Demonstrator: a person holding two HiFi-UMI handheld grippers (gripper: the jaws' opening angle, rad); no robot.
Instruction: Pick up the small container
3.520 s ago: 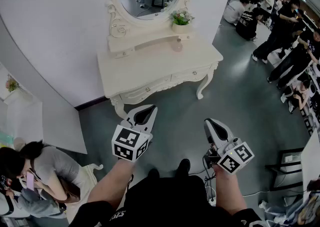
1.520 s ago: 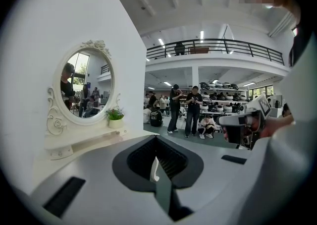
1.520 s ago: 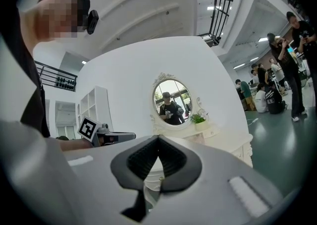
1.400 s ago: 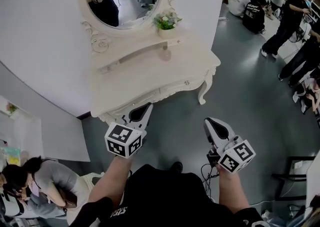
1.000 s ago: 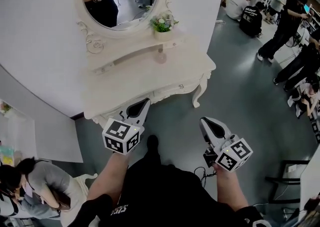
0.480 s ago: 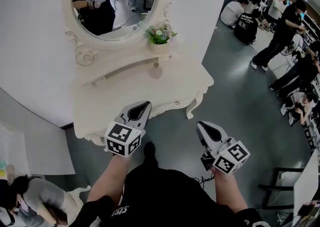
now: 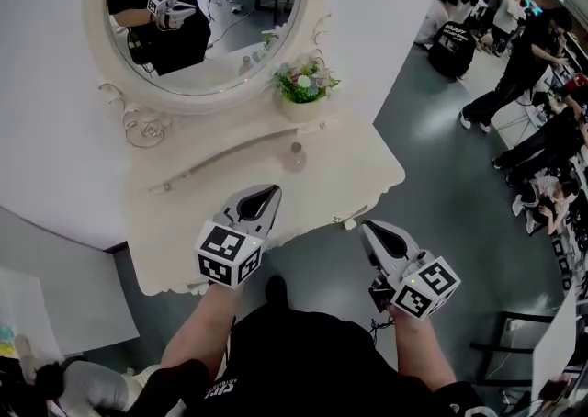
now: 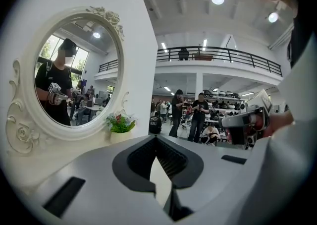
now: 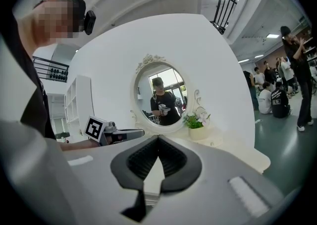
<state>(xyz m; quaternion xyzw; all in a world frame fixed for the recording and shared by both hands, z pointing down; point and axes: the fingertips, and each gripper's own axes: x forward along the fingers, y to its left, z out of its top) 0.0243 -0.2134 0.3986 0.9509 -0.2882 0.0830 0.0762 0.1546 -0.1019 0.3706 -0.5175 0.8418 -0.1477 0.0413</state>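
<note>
The small container [image 7: 294, 158] is a pale, see-through little jar that stands on the white dressing table [image 7: 184, 222], just below the raised shelf. My left gripper [image 7: 267, 193] is shut and empty. It hovers over the table's front part, a short way short of the container and to its left. My right gripper [image 7: 371, 228] is also shut and empty, held over the grey floor just off the table's front right corner. In the left gripper view the left gripper [image 8: 156, 137] points past the mirror; in the right gripper view the right gripper [image 9: 158, 137] points at the table.
A flower pot [image 7: 304, 94] stands on the shelf under the oval mirror [image 7: 197, 16], right behind the container. The table's curved front edge [image 7: 312, 227] runs between the two grippers. Several people [image 7: 514, 48] stand and sit on the floor at the far right.
The dressing table has come much nearer in view. The left gripper, earlier over the floor before the table, now hangs over the tabletop. Both grippers stay shut.
</note>
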